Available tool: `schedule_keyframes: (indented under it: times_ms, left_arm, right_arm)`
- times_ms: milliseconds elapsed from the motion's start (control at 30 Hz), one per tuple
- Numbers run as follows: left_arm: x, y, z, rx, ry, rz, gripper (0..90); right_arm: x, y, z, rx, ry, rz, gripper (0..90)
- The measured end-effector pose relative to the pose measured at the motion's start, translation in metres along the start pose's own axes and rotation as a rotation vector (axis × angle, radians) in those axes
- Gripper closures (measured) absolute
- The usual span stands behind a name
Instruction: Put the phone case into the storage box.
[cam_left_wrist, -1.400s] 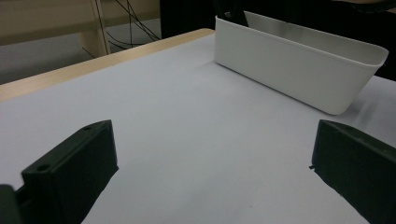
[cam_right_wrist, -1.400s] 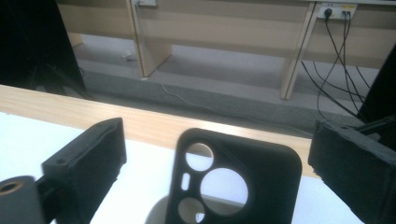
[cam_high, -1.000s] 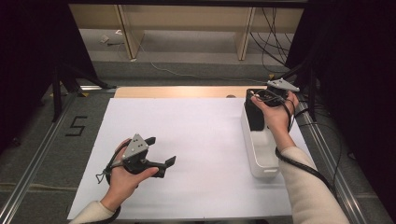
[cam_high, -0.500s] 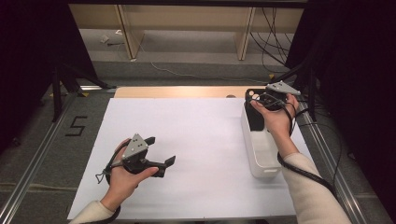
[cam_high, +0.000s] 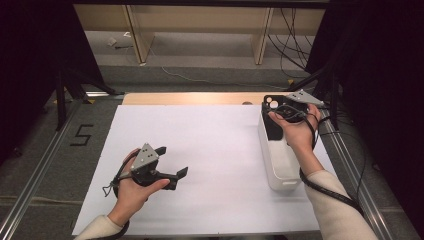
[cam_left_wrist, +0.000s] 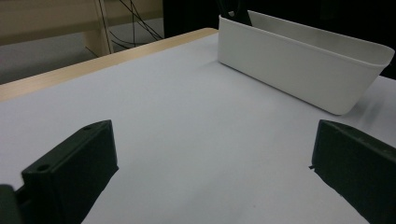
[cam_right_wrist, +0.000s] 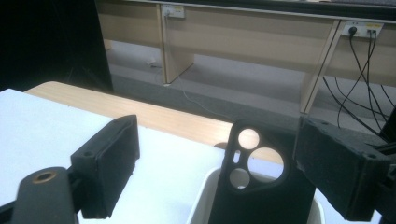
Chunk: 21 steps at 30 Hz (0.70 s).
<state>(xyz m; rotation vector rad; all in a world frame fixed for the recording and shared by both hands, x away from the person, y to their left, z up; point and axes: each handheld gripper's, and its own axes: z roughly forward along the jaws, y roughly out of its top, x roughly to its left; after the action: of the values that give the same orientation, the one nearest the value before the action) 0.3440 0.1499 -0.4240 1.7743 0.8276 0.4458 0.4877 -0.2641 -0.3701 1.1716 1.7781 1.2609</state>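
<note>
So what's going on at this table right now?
A person at a white-covered table has a gripper in each hand. The right gripper is over the far end of a white bin, its jaws standing open on either side of a black phone case that stands upright in the bin; the pads are not pressing on it. The left gripper is held over the table near the person, jaws open with nothing between them.
</note>
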Motion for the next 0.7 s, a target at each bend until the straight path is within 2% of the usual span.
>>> schedule_keyframes:
  times_ms: [700]
  left_arm:
    - [0.000, 0.000, 0.000, 0.000, 0.000, -0.003, 0.0]
  right_arm:
    - [0.017, -0.006, -0.019, -0.002, 0.062, -0.010, 15.8]
